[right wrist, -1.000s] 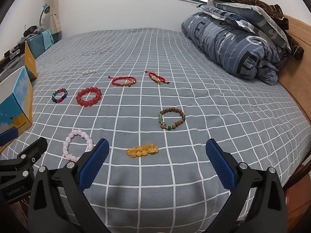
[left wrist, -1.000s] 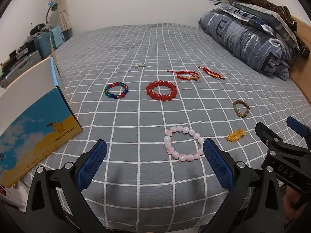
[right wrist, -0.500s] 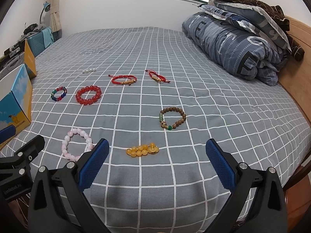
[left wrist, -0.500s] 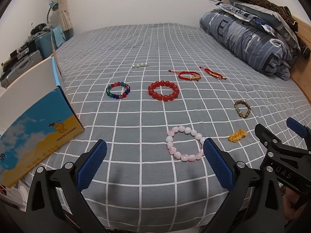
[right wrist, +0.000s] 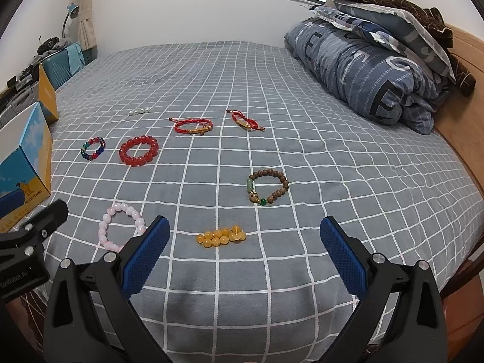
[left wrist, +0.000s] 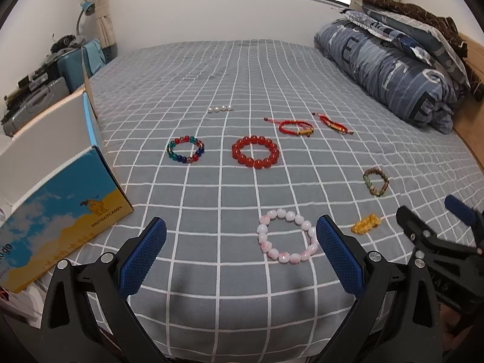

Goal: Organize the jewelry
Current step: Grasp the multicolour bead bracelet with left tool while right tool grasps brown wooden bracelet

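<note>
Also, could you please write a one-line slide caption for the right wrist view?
Open right gripper hovering above a yellow bead bracelet, with seven more bracelets spread on the grey checked bedsheet.

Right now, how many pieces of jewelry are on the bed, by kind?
Round bead bracelets: 4: multicolour, red, pink, brown
Red cord bracelets: 2
Bunched yellow bead bracelet: 1
Short pearl strand: 1
Total: 8

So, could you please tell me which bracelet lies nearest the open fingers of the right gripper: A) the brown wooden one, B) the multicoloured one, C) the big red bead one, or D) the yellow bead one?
D: in the right wrist view the yellow bead bracelet lies just ahead of the right gripper, between its open fingers, while the brown wooden bracelet lies farther up the bed.
</note>
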Available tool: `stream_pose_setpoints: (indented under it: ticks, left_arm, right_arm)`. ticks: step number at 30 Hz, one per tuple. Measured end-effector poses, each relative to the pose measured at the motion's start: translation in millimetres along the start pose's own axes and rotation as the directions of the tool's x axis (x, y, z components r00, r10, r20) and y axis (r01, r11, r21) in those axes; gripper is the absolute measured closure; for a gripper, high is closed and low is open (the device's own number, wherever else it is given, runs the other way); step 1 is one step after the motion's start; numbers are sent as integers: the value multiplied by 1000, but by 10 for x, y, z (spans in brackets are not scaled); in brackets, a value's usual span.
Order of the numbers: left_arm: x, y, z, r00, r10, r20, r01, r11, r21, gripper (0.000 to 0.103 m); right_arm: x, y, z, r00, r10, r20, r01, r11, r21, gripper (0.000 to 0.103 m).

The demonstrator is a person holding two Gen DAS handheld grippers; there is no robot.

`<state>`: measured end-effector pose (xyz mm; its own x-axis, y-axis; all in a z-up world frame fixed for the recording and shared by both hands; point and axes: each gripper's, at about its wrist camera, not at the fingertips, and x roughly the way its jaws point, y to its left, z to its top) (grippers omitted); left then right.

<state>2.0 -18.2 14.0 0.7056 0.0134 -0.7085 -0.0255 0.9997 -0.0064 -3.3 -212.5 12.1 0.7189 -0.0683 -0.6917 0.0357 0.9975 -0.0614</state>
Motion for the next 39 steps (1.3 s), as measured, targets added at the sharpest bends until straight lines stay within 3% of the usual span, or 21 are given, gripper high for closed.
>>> stream_pose_setpoints:
  ticks: [7,12,18,21,28,33,39]
  left_arm:
    - [51,74,250,1000,26,-12,-26,999,-47,6]
    - [209,199,487,999,36,-34,-36,999,-17,6]
    - [656,364,740,996,59,-74,-61,998,-23,6]
    - [946,463,777,991,32,-126,-40,997,-61,6]
    - [1460,575,969,985,63,-163,-75,995,-67,6]
    - [1742,687,1049,983,85,-160,-102,990,-99,6]
    - [2022,766,1000,976,94,-198,-118,987,-113,6]
  right_arm:
    - [-43,-8,164,1000,-9,4,9,1000,5,7]
    - [-84,-147,255,1000,-28,-11,28,999,16,7]
    - [116,-308,386,998,-40,-49,42,999,34,7]
    - [289,-339,486,996,-62,-67,64,998,22,7]
    - [988,-297,729,984,-35,-173,33,999,-16,7]
    - [1404,-294,631,975,-30,-221,25,999,-26,7]
    - [1603,-278,554,966,8,-260,-15,1000,-26,7]
